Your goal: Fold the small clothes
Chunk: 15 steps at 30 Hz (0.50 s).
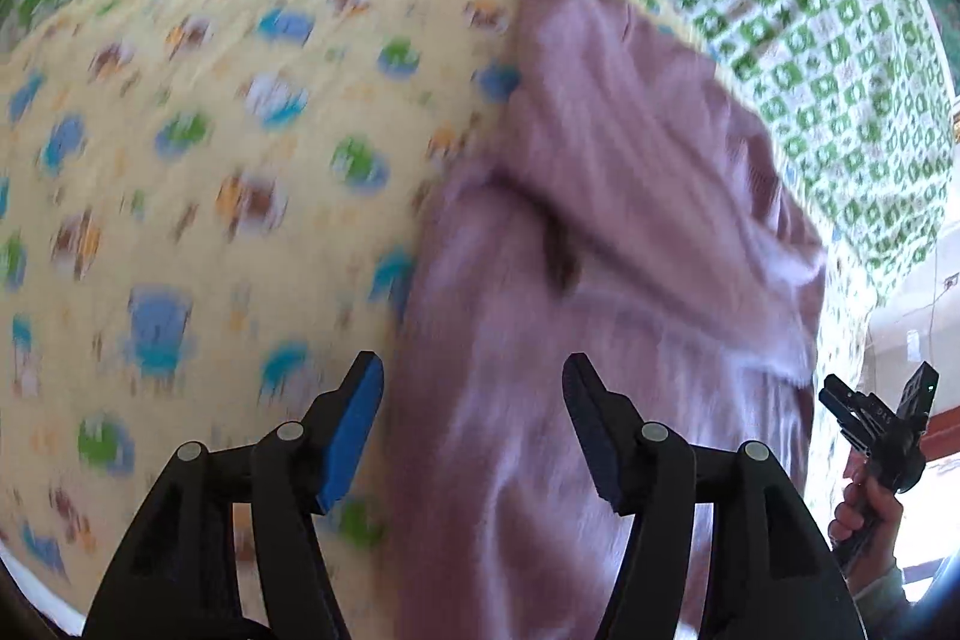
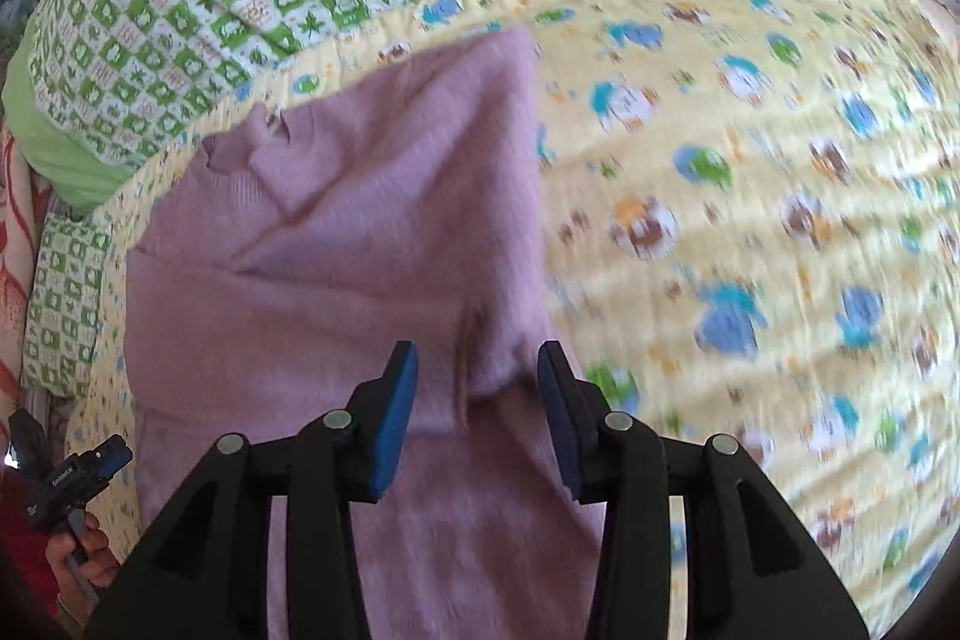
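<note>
Pink knit sweater (image 2: 336, 244) lies partly folded on the yellow blanket (image 2: 750, 196), right under and ahead of both your grippers. Left gripper (image 1: 474, 400) spread wide, holding nothing; right gripper (image 2: 477, 388) also parted, empty. Expect it soft, light, floppy, and stretchy. Pinch a doubled edge or fold corner ahead of the fingers, not single-layer middle.

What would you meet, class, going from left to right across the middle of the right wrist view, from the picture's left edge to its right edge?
Red-and-white patterned cloth → green-checked bedding → pink sweater → yellow animal-print blanket.
</note>
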Available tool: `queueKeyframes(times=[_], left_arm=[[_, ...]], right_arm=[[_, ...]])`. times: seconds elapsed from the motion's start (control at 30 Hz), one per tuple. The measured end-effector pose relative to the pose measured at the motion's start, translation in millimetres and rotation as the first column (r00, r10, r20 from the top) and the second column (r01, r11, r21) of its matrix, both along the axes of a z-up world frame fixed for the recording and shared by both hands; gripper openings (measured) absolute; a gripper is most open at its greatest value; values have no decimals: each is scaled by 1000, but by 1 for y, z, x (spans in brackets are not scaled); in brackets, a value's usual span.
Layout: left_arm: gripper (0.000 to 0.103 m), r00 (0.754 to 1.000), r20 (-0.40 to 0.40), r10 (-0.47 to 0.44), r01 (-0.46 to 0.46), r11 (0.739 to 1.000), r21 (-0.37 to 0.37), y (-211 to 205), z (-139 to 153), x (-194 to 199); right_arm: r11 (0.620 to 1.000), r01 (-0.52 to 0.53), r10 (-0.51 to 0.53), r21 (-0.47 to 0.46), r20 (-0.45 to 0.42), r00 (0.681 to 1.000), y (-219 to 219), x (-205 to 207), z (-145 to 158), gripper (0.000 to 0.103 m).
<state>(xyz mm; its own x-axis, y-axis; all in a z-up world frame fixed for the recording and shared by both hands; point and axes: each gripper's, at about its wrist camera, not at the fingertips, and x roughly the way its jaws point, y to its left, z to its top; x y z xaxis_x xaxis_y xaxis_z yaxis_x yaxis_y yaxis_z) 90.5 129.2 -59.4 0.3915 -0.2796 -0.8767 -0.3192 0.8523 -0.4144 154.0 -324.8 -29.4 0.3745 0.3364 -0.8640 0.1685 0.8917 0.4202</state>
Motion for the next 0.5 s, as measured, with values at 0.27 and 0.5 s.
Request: queueKeyframes(times=[0.27, 0.5], left_arm=[[71, 992, -70, -101, 100, 995, -27, -17, -7, -67], [74, 984, -85, -156, 146, 983, -111, -27, -12, -118]], right_arm=[[999, -28, 29, 38, -25, 999, 4, -67, 3, 44], [998, -32, 34, 51, -32, 999, 2, -131, 11, 47]])
